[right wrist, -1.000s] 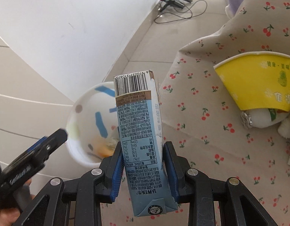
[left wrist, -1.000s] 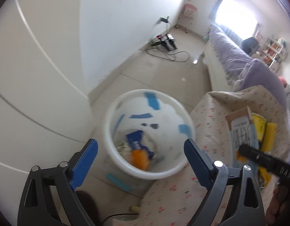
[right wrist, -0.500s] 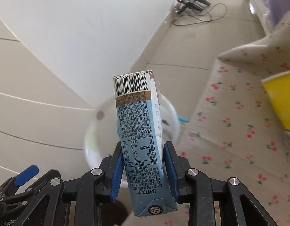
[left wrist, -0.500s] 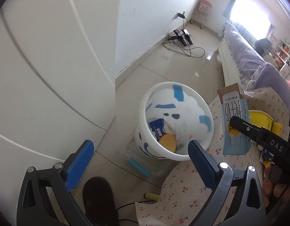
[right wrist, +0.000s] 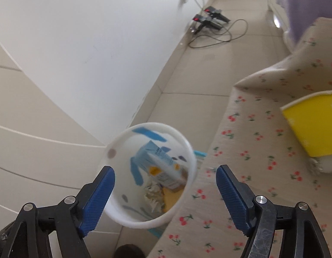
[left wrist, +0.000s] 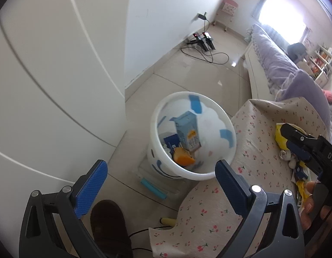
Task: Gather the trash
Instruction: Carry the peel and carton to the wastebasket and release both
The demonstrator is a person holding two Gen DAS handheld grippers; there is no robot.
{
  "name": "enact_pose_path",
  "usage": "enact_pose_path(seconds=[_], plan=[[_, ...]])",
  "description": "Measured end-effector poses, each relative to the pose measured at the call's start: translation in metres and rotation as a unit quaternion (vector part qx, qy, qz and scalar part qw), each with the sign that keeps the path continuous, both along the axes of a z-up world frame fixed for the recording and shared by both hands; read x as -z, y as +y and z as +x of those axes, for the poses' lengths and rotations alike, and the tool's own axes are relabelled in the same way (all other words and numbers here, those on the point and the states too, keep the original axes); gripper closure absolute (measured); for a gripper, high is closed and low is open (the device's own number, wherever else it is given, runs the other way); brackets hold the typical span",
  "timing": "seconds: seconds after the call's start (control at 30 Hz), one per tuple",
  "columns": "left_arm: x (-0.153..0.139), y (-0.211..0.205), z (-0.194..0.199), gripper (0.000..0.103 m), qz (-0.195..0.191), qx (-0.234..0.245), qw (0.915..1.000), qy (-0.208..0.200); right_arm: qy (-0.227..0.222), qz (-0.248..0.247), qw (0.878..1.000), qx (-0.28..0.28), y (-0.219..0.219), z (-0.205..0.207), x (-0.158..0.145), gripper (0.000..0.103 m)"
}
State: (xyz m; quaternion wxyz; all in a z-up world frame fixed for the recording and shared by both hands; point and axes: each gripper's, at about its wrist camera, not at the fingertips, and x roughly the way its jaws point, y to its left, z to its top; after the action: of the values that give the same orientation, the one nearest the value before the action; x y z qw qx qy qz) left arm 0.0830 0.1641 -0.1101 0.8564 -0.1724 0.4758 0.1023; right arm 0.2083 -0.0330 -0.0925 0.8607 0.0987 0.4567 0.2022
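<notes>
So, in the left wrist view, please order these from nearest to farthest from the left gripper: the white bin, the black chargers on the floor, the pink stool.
From the left gripper:
1. White bin, just ahead of the fingers, beside the cherry-print cloth.
2. Black chargers, farther along the floor by the wall.
3. Pink stool, at the far end of the room.

Home bedroom; lilac-covered bed (left wrist: 271, 58), cherry-print tablecloth (left wrist: 258, 142), tiled floor (left wrist: 200, 73)

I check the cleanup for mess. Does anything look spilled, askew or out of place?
Nothing spilled. The blue carton leans tilted inside the white bin. A yellow paper cup lies on its side on the cherry-print cloth, not yet collected.
</notes>
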Motion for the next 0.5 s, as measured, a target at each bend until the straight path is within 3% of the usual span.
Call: enact_pose_path(seconds=[0.5], plan=[[-0.023, -0.054, 0.01, 0.001, 0.009, 0.056, 0.9982, -0.017, -0.005, -0.021, 0.998, 0.058, -0.072, -0.014, -0.019, 0.02]])
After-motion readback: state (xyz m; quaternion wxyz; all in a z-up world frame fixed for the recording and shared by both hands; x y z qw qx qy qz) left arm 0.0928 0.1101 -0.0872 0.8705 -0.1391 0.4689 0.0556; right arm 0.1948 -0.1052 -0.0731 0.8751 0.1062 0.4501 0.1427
